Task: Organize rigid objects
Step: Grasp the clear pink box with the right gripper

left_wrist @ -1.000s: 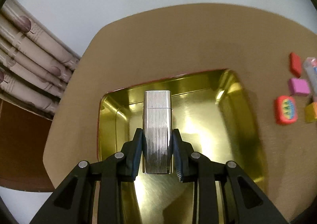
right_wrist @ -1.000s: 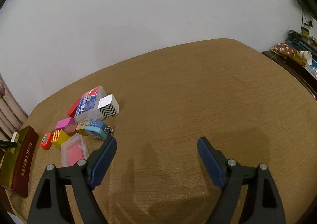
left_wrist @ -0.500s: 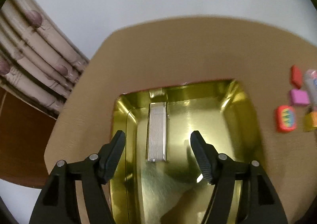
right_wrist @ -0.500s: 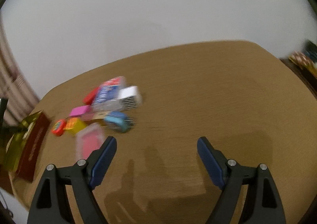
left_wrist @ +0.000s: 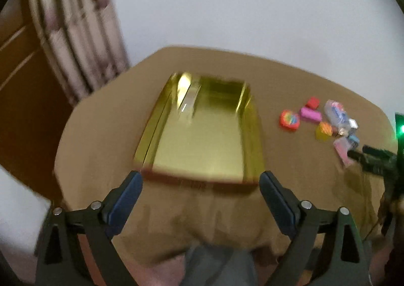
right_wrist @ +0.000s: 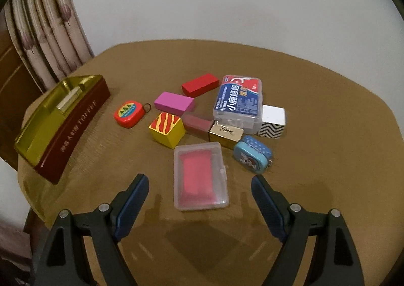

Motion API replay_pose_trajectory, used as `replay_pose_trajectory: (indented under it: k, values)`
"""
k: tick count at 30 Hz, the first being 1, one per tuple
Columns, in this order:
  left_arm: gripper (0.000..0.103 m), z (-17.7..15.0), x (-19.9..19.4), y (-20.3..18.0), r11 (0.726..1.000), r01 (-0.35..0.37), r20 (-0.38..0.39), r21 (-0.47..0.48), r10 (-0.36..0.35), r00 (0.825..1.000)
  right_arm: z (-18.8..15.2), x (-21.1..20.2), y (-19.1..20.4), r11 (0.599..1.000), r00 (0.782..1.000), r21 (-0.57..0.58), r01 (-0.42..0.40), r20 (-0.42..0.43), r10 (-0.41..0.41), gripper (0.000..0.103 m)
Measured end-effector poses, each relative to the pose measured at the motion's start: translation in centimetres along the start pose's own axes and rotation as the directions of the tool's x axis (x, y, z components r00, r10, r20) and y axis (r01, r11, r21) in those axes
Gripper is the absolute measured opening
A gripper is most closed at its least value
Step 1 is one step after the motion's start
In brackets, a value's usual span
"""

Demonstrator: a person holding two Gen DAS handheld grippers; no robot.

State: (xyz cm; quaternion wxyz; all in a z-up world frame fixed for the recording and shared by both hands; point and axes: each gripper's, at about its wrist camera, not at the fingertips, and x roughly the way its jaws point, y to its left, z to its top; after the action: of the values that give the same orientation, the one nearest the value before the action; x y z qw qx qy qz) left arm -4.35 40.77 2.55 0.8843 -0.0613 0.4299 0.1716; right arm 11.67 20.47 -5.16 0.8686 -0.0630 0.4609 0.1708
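Note:
A gold tin tray [left_wrist: 202,149] with dark red walls [right_wrist: 73,129] sits on the brown table. A silver ribbed lighter [left_wrist: 188,101] lies inside it at the far left, also seen in the right wrist view [right_wrist: 69,101]. My left gripper [left_wrist: 200,192] is open and empty, pulled back just short of the tray's near edge. My right gripper [right_wrist: 199,197] is open and empty, its fingers either side of a clear case with a pink card [right_wrist: 199,176]. Behind it lie several small objects: a yellow striped block [right_wrist: 166,128], pink block [right_wrist: 174,102], red block [right_wrist: 200,84] and blue tin [right_wrist: 252,157].
A red round-cornered tin [right_wrist: 127,114], a clear card box with blue label [right_wrist: 237,102], a zigzag-patterned cube [right_wrist: 272,121] and a gold lipstick box [right_wrist: 226,133] are in the cluster. Curtains [right_wrist: 48,41] hang behind the table's left edge. My right gripper shows at the left view's edge [left_wrist: 373,159].
My left gripper let go of the lighter into the tray, opened, and pulled back off the tray. My right gripper swung left and down toward the object cluster.

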Motion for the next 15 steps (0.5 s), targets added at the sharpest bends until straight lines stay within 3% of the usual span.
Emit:
replay_pose_trajectory:
  k: [5, 9, 12, 14, 15]
  values:
    - [0.092, -4.2, 1.4, 1.5, 0.997, -0.020, -0.108, -0.073, 0.012, 0.994, 0.9, 2.3, 0.2, 0.999, 0.997, -0.002, 0.037, -0.063, -0.037, 0.086]
    - [0.092, -6.1, 2.6, 1.3, 0.996, -0.078, -0.144, -0.054, 0.069, 0.987, 1.3, 3.9, 0.7, 0.997, 0.991, -0.043, 0.070, -0.111, -0.075, 0.086]
    - [0.092, -6.5, 2.6, 0.5, 0.997, -0.065, -0.147, -0.046, 0.058, 0.987, 1.5, 5.2, 0.6, 0.997, 0.984, -0.040, 0.065, -0.162, -0.070, 0.085]
    - [0.092, -6.4, 2.4, 0.1, 0.997, -0.074, -0.136, -0.029, 0.070, 0.988, 1.5, 5.5, 0.8, 0.994, 0.981, -0.053, 0.093, -0.164, -0.100, 0.073]
    - [0.092, -6.6, 2.2, -0.3, 0.997, -0.080, -0.130, -0.021, 0.077, 0.989, 1.6, 5.2, 0.7, 0.995, 0.981, -0.046, 0.093, -0.164, -0.099, 0.059]
